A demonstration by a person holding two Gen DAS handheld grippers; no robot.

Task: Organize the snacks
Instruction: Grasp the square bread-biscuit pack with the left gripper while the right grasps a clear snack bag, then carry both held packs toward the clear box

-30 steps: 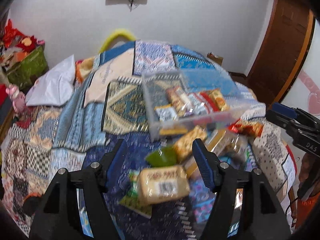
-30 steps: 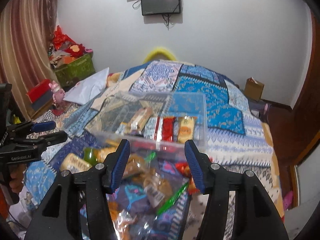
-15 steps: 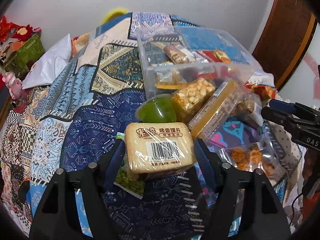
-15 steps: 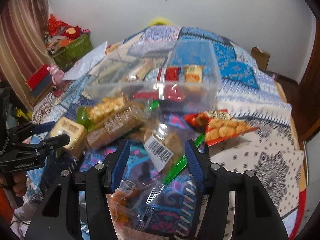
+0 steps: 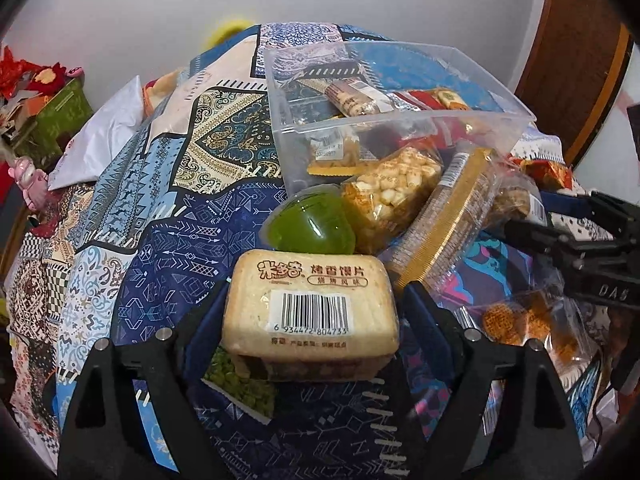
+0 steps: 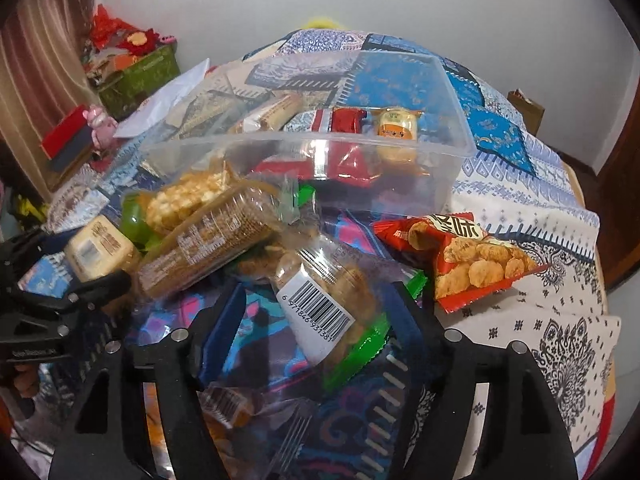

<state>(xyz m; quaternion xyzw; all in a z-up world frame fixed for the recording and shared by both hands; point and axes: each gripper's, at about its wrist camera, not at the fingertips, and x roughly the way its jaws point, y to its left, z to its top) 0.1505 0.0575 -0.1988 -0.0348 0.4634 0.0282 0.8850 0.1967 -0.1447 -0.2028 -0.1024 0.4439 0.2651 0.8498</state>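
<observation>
A clear plastic box (image 5: 400, 128) on the patterned bedspread holds several snack packs; it also shows in the right wrist view (image 6: 360, 160). In front of it lies a pile of snacks. My left gripper (image 5: 312, 312) is open, its fingers on either side of a beige bun pack with a barcode (image 5: 312, 312), which also shows in the right wrist view (image 6: 96, 248). My right gripper (image 6: 316, 320) is open around a clear pack with a white barcode label (image 6: 320, 304). I cannot tell whether either gripper touches its pack.
A green jelly cup (image 5: 312, 224), a puffed-corn pack (image 5: 392, 188) and a long cracker sleeve (image 5: 448, 216) lie by the box. A red snack bag (image 6: 468, 252) lies right. A white pillow (image 5: 100, 140) and green box (image 6: 140, 76) are left.
Both grippers have moved forward and down into the snack pile. The bun pack now sits between my left fingers and the barcode pack between my right fingers.
</observation>
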